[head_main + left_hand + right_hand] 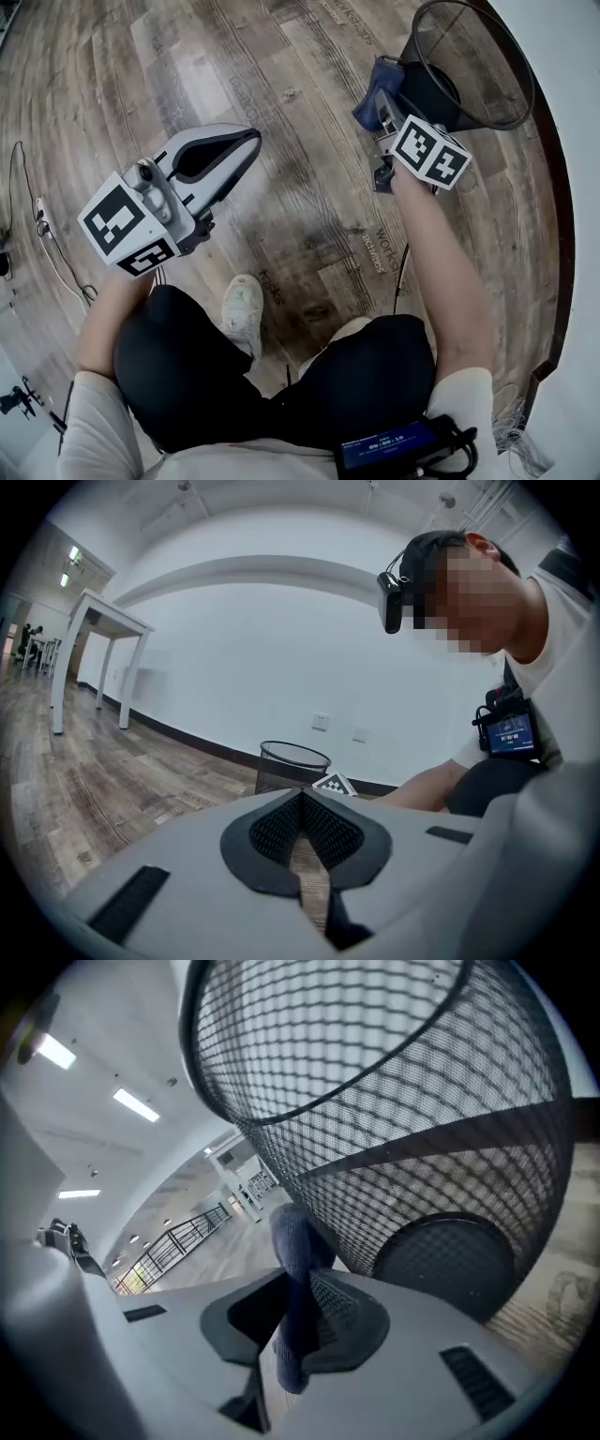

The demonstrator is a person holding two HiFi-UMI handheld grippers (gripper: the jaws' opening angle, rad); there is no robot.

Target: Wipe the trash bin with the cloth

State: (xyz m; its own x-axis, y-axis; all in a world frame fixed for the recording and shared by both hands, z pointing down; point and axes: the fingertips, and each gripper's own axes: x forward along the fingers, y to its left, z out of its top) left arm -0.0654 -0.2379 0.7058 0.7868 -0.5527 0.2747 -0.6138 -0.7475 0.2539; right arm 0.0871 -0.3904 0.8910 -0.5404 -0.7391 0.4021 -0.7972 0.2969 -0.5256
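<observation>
A black wire-mesh trash bin [464,70] stands on the wood floor at the upper right, by the white wall. My right gripper [380,108] is shut on a blue cloth [375,94] and holds it against the bin's left side. In the right gripper view the cloth [295,1283] hangs pinched between the jaws, with the bin's mesh wall [412,1138] filling the frame just beyond. My left gripper [239,155] is shut and holds nothing, off to the left over the floor; its view shows the bin [292,764] in the distance.
The person's legs and a white shoe [242,311] are below the grippers. Cables [47,239] lie on the floor at the left. A white wall [562,112] runs along the right behind the bin. A white table [98,644] stands far off.
</observation>
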